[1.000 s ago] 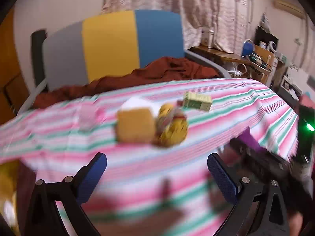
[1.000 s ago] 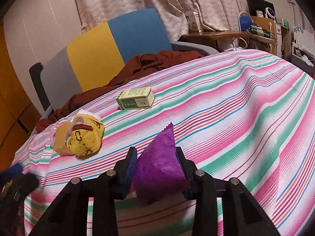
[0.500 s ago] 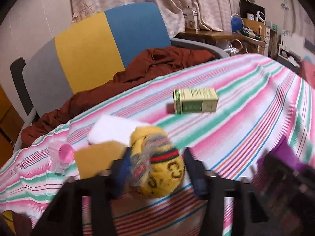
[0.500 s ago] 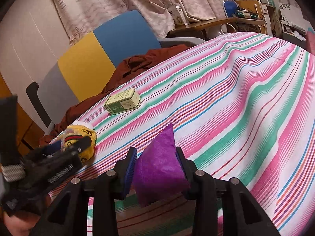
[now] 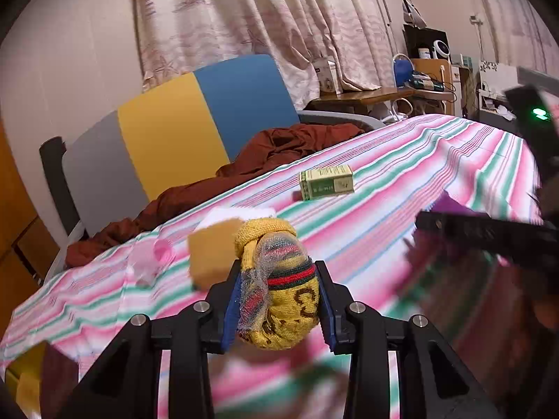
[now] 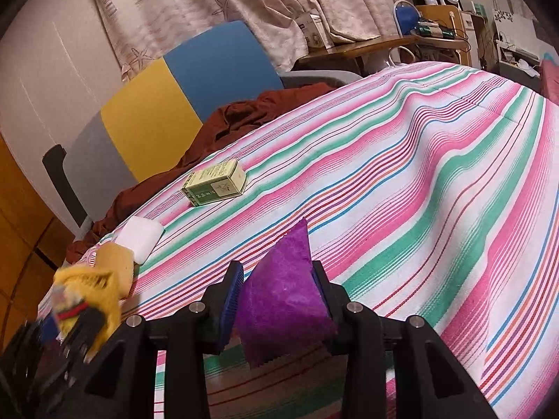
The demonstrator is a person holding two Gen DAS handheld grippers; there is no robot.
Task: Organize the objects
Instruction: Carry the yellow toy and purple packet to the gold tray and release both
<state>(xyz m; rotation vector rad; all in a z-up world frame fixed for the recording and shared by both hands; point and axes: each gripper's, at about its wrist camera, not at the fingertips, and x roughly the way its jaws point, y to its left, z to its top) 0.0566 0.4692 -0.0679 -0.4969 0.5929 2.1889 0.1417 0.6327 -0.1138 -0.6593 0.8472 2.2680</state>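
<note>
**tidyup_q:** Yellow knitted bundle, the one with the red and green band and a bit of mesh over it, where is it sitting right now?

**rig_watcher:** It's pinched in the left gripper, blue pads squeezed in tight on both sides, near edge of the striped tablecloth. Looks like a side grip so the soft thing can't slump out

**tidyup_q:** And the other one?

**rig_watcher:** Right gripper is clamped on a purple pouch, point sticking up. Both are loaded, so I'd guess they get grouped somewhere. Green box sits farther back, white pad and tan sponge at the left, all untouched
</note>
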